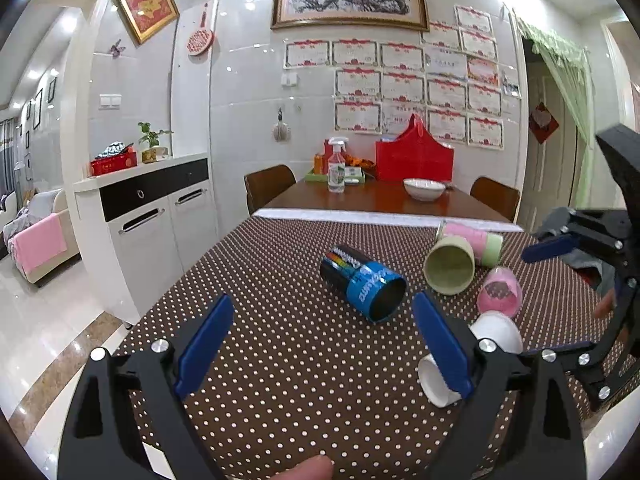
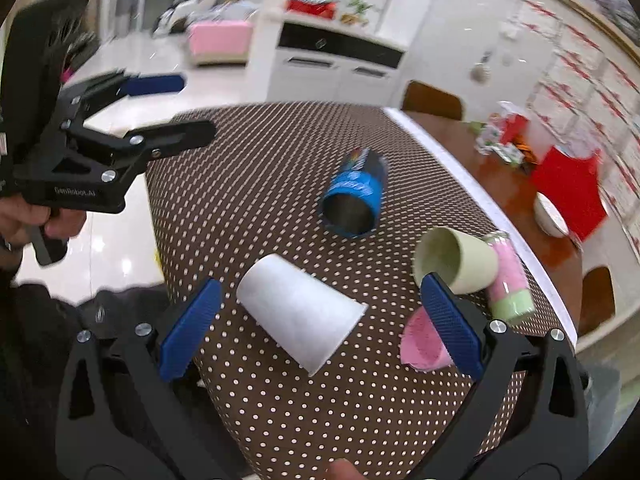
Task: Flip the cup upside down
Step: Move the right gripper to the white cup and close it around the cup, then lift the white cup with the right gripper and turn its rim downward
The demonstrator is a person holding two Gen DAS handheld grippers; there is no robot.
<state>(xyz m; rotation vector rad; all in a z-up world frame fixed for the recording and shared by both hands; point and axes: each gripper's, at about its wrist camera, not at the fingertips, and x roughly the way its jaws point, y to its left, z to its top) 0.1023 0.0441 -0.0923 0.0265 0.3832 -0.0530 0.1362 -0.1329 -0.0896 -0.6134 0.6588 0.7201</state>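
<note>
Several cups lie on their sides on the brown dotted tablecloth: a blue and black cup, a pale green cup, a pink cup, a pink-and-green one, and a white paper cup. My left gripper is open and empty, before the blue cup. My right gripper is open, its fingers either side of the white cup, above it.
Beyond the cloth the wooden table carries a white bowl, a spray bottle and a red bag. Chairs stand at its sides. A white cabinet is left of the table.
</note>
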